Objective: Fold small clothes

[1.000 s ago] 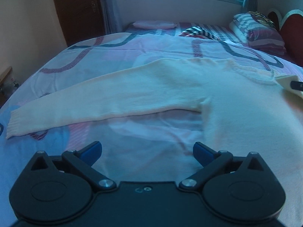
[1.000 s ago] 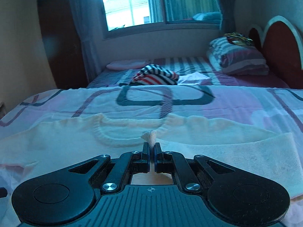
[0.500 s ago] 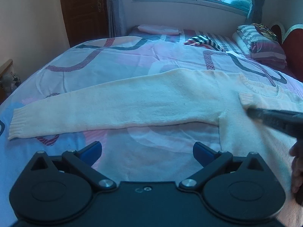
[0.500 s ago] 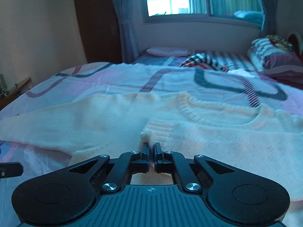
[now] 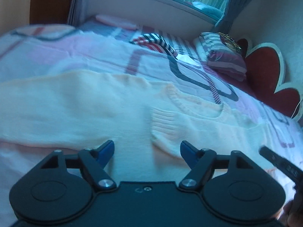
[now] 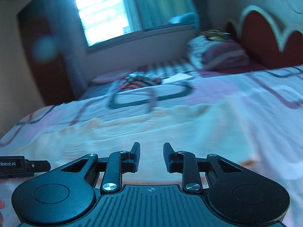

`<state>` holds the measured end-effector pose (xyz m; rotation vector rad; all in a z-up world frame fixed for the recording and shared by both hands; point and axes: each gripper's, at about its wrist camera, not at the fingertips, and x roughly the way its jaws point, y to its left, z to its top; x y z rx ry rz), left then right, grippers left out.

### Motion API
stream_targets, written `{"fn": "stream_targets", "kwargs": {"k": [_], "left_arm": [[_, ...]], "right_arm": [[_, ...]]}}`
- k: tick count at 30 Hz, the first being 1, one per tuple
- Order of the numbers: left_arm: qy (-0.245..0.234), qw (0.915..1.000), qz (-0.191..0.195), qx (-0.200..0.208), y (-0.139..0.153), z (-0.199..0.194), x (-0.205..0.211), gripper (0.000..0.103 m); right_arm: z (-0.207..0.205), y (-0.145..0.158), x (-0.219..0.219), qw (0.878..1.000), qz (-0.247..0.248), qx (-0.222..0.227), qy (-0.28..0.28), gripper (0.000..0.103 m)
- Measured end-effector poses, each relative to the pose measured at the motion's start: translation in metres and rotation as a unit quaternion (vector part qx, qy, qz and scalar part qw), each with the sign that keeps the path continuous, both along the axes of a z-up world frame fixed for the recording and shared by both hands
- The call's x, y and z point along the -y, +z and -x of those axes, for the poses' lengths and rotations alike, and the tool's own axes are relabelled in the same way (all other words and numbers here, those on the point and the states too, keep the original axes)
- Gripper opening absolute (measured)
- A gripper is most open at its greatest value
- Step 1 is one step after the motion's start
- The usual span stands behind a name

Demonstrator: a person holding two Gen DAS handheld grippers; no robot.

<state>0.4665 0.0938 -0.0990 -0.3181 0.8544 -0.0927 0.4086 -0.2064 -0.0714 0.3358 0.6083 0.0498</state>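
Sweater (image 5: pixel 79 109), cream knit, lies flat on the near bedspread (image 5: pixel 56 56), 1 ribbed cuff (image 5: pixel 162 121) folded onto its chest between the closing left gripper (image 5: pixel 147 148), the right gripper (image 6: pixel 151 152) just opening, empty, striped pillows (image 5: pixel 223 56) far right.

R gripper (image 6: pixel 151 156) low over the cream sweater (image 6: pixel 144 132), jaws apart w/ nothing between them; they've just been opening. Sweater lies flat across the patterned bedspread (image 6: pixel 246 89). Tip of the L gripper (image 6: pixel 22 165) pokes in at the left edge. Further back: striped garment (image 6: pixel 140 80) in a heap, folded bedding (image 6: pixel 215 56) by the red headboard (image 6: pixel 265 34), window (image 6: pixel 117 15) behind. All pretty blurred.
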Motion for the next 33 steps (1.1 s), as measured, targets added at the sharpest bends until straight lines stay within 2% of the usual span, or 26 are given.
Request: {"fn": "stream_targets", "kwargs": {"k": [2, 4, 5, 6, 9, 13, 17, 24, 25, 26, 27, 29, 31, 32, 33], "left_arm": [[0.007, 0.9998, 0.014, -0.013, -0.010, -0.012, 0.005, 0.062], [0.007, 0.9999, -0.003, -0.008, -0.011, -0.020, 0.013, 0.044], [0.003, 0.9999, -0.009, -0.009, -0.012, -0.024, 0.016, 0.014], [0.003, 0.9999, -0.010, -0.010, -0.011, -0.027, 0.016, 0.003], [0.010, 0.9994, -0.017, 0.028, 0.005, -0.020, 0.013, 0.003], [0.014, 0.9973, -0.047, 0.055, 0.023, -0.012, 0.000, 0.003], [0.020, 0.9964, -0.065, 0.052, 0.023, -0.012, -0.012, 0.003], [0.037, 0.9961, -0.068, 0.044, 0.011, -0.007, -0.021, 0.003], [0.035, 0.9958, -0.072, 0.043, 0.009, -0.007, -0.020, 0.003], [0.034, 0.9955, -0.077, 0.043, 0.007, -0.007, -0.019, 0.003], [0.033, 0.9953, -0.081, 0.041, 0.005, -0.008, -0.018, 0.003], [0.032, 0.9950, -0.087, 0.038, 0.000, -0.009, -0.017, 0.003], [0.028, 0.9947, -0.095, 0.029, -0.008, -0.010, -0.017, 0.005], [0.025, 0.9942, -0.102, 0.026, -0.012, -0.010, -0.017, 0.010], [0.023, 0.9932, -0.109, 0.034, -0.011, -0.008, -0.017, 0.020]], "right_arm": [[0.008, 0.001, 0.029, 0.999, -0.002, -0.004, -0.033, 0.028], [0.015, 0.001, 0.057, 0.998, -0.008, -0.014, -0.069, 0.028], [0.019, 0.000, 0.071, 0.996, -0.013, -0.020, -0.087, 0.028], [0.020, -0.001, 0.081, 0.994, -0.017, -0.025, -0.102, 0.028], [0.026, -0.008, 0.111, 0.989, -0.040, -0.042, -0.138, 0.028], [0.024, -0.009, 0.123, 0.987, -0.053, -0.044, -0.146, 0.028], [0.022, -0.011, 0.116, 0.989, -0.059, -0.040, -0.129, 0.028], [0.013, -0.011, 0.096, 0.995, -0.055, -0.037, -0.077, 0.028], [0.012, -0.010, 0.090, 0.996, -0.050, -0.034, -0.060, 0.023], [0.010, -0.010, 0.085, 0.998, -0.044, -0.032, -0.042, 0.010], [0.009, -0.009, 0.079, 0.998, -0.037, -0.031, -0.030, 0.007], [0.003, -0.013, 0.068, 0.999, -0.021, -0.033, 0.004, 0.006], [-0.008, -0.027, 0.061, 0.997, 0.014, -0.075, 0.015, 0.006], [-0.007, -0.028, 0.062, 0.998, 0.012, -0.068, 0.014, 0.006], [-0.009, -0.027, 0.063, 0.997, 0.013, -0.072, 0.015, 0.006]]}}
